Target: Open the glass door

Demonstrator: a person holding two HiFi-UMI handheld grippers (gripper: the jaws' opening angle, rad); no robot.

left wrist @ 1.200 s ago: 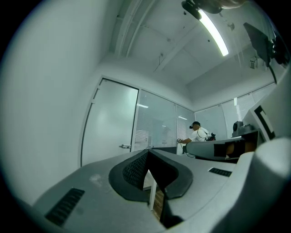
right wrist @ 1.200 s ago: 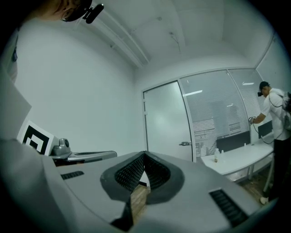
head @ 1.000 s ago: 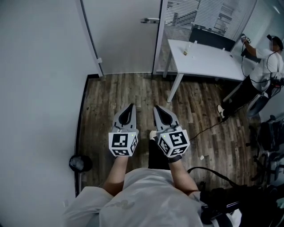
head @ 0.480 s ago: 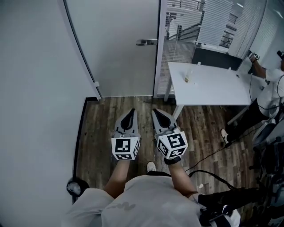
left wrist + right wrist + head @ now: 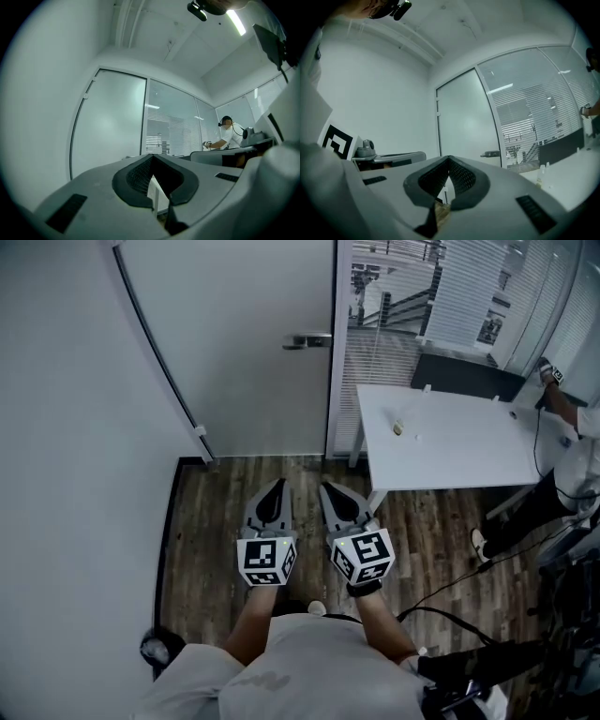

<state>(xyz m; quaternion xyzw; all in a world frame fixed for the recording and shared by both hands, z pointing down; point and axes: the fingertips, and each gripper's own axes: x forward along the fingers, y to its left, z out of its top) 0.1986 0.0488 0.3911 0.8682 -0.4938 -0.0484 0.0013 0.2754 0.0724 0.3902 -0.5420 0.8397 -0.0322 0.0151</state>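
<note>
The frosted glass door (image 5: 253, 343) stands closed ahead, its metal lever handle (image 5: 309, 339) at the right edge beside the frame. In the right gripper view the door (image 5: 464, 117) and the handle (image 5: 491, 153) lie straight ahead, still some way off. My left gripper (image 5: 275, 489) and right gripper (image 5: 330, 491) are held side by side over the wooden floor, pointing at the door. Both are shut with nothing between the jaws, and neither touches the door. In the left gripper view, the door (image 5: 110, 122) is beyond the left gripper (image 5: 152, 158). The right gripper (image 5: 449, 159) points just left of the handle.
A white table (image 5: 450, 442) with small items stands to the right, in front of a glass partition with blinds (image 5: 441, 296). A person (image 5: 574, 432) stands at the far right. The white wall (image 5: 75, 427) runs along the left, with a black round object (image 5: 157, 648) at its foot. Cables (image 5: 450, 592) cross the floor.
The whole view has advanced toward the door: the door and handle look larger and nearer. Both grippers stay side by side and shut.
</note>
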